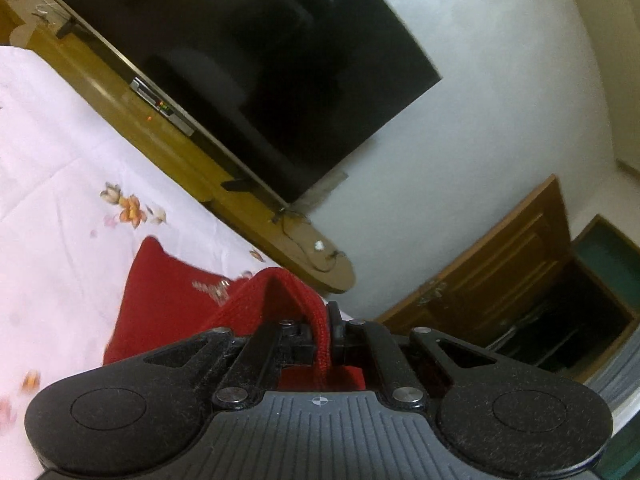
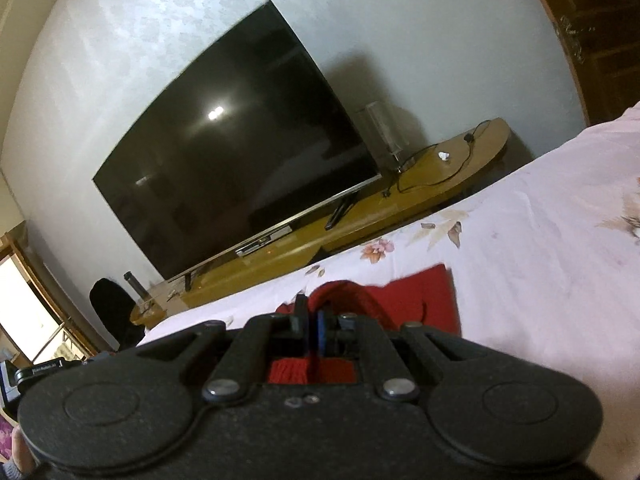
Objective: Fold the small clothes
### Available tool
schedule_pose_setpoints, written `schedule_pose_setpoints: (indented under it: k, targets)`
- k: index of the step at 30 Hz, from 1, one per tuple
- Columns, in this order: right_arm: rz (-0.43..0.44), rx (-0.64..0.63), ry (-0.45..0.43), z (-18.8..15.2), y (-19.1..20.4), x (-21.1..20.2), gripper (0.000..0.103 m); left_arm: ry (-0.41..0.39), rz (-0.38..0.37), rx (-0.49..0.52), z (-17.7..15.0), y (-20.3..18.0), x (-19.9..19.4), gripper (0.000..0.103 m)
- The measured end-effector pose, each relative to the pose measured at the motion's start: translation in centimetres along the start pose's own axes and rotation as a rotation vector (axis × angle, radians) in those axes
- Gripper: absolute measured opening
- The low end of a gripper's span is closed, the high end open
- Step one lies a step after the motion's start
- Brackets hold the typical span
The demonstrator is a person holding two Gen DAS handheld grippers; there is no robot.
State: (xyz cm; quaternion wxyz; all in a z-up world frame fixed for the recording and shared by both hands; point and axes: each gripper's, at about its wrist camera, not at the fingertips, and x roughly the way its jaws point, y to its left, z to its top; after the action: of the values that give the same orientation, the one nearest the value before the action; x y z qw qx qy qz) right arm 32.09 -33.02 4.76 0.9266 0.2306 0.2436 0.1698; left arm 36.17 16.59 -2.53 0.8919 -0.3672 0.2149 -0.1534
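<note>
A small red knitted garment [image 1: 172,280] with a pale pattern hangs lifted over the white flowered bedsheet [image 1: 48,168]. My left gripper [image 1: 324,336] is shut on a ribbed edge of it, which rises in a peak just ahead of the jaws. In the right wrist view the same red garment [image 2: 416,288] droops toward the bedsheet [image 2: 520,240]. My right gripper [image 2: 314,328] is shut on another red edge that bulges up between and behind its pads. The cloth below both grippers is hidden by their bodies.
A large dark television [image 1: 248,64] stands on a long wooden shelf [image 1: 168,136] along the white wall beyond the bed, with cables [image 2: 444,164] and a clear container [image 2: 378,128] on it. A wooden door [image 1: 500,264] is at the right, a black chair [image 2: 112,308] at the left.
</note>
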Motion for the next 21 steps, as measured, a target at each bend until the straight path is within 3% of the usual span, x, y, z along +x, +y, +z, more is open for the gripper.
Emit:
schedule_pose_setpoints:
  k: [9,11,12,14,15,16,17,19,21]
  targets:
    - [-0.028,0.069,0.103,1.8,-5.8,12.4,0.005,0.118,0.137,0.019,2.3,5.4,12.6,0.004]
    - [-0.044,0.111,0.169,1.3,-7.7,15.7,0.010,0.123,0.209,0.025,2.0,7.0,14.7,0.004]
    - [-0.065,0.128,0.184,0.8,-8.6,17.0,0.019,0.128,0.239,0.015,1.8,7.7,15.4,0.005]
    - [-0.105,0.116,0.140,0.0,-9.4,17.7,0.040,0.108,0.233,-0.007,1.5,8.3,15.4,0.015]
    - [-0.099,0.111,0.112,-0.4,-9.3,17.4,0.058,0.083,0.234,0.015,1.3,8.2,15.1,0.040]
    - [-0.094,0.104,0.090,-0.6,-9.1,17.0,0.073,0.049,0.257,0.046,1.1,7.9,14.8,0.075]
    - [-0.093,0.091,0.068,-0.7,-8.9,16.5,0.076,-0.003,0.267,0.072,1.1,7.6,14.2,0.085]
    - [-0.085,0.080,0.043,-0.8,-8.8,16.0,0.074,-0.042,0.251,0.087,1.3,7.4,13.7,0.087]
    - [-0.086,0.057,0.039,-0.7,-8.5,15.9,0.069,-0.014,0.257,0.091,1.6,7.4,14.2,0.087]
